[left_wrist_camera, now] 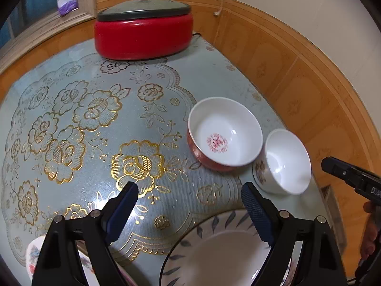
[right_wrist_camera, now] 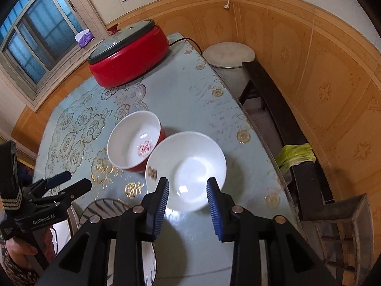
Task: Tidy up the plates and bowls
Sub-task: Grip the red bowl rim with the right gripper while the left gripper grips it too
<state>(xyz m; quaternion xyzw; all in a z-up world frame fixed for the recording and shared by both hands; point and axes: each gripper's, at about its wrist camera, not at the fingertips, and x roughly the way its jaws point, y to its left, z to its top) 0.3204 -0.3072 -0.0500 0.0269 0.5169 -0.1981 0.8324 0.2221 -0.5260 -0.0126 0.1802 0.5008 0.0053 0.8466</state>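
A red-sided bowl (left_wrist_camera: 225, 133) with a white inside and a red emblem stands on the table; it also shows in the right wrist view (right_wrist_camera: 134, 139). A white bowl (left_wrist_camera: 284, 163) stands touching its right side, also seen in the right wrist view (right_wrist_camera: 188, 166). A blue-leaf plate (left_wrist_camera: 221, 250) lies at the near edge, its rim showing in the right wrist view (right_wrist_camera: 104, 206). My left gripper (left_wrist_camera: 190, 202) is open and empty above the plate's far rim. My right gripper (right_wrist_camera: 188, 193) is open and empty just short of the white bowl.
A red electric pot (left_wrist_camera: 142, 31) with a glass lid stands at the table's far end. A patterned plate (left_wrist_camera: 33, 255) pokes in at the near left. Beside the table's right edge (right_wrist_camera: 252, 124) are a dark bench (right_wrist_camera: 281, 116), a green cloth (right_wrist_camera: 295, 155) and a lidded bucket (right_wrist_camera: 228, 54).
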